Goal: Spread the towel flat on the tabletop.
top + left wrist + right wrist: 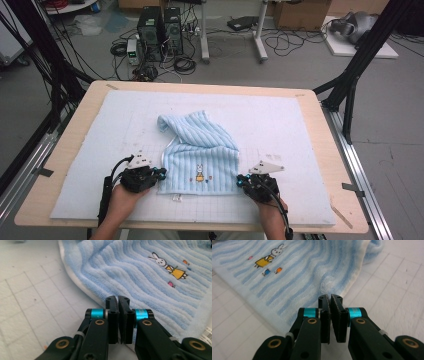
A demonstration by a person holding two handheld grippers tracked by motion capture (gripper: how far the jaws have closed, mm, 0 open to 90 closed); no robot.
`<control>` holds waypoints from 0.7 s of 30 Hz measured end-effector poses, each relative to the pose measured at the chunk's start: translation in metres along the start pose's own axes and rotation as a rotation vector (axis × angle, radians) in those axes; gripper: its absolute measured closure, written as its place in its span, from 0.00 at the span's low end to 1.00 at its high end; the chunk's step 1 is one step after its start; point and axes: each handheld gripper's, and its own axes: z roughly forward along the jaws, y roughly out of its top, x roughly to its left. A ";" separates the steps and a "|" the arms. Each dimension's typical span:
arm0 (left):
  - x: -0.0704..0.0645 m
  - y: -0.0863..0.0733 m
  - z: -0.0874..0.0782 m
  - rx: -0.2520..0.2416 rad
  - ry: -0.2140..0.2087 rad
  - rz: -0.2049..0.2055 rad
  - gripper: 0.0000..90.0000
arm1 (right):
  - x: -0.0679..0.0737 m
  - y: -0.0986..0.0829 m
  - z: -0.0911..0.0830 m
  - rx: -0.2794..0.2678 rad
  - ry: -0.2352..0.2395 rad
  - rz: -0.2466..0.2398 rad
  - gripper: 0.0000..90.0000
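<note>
A light blue ribbed towel [200, 145] with a small bunny picture [199, 173] lies on the mat, its far end bunched into a fold. My left gripper [161, 173] sits at the towel's near left corner and my right gripper [239, 181] at its near right corner. In the left gripper view the jaws [117, 299] are pressed together on the white edge of the towel [140, 272]. In the right gripper view the jaws [330, 297] are shut at the hem of the towel [299, 272], which puckers just ahead of the tips.
A pale gridded mat [280, 125] covers a wooden table [75, 135]. Black frame posts [350, 85] stand at both sides. Computers and cables [160, 35] are on the floor beyond. A white label [176, 198] hangs off the towel's near edge.
</note>
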 end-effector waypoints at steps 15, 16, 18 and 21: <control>-0.027 -0.027 -0.031 0.010 -0.186 0.017 0.95 | 0.023 -0.036 -0.043 0.014 0.060 -0.032 0.95; -0.026 -0.026 -0.033 -0.008 -0.182 0.015 0.89 | 0.023 -0.035 -0.044 0.005 0.059 -0.032 0.91; -0.023 -0.022 -0.034 -0.047 -0.151 -0.004 0.68 | 0.019 -0.029 -0.044 -0.037 0.050 0.001 0.79; -0.012 -0.013 -0.032 -0.120 -0.086 -0.042 0.54 | 0.008 -0.014 -0.038 -0.104 0.004 0.048 0.69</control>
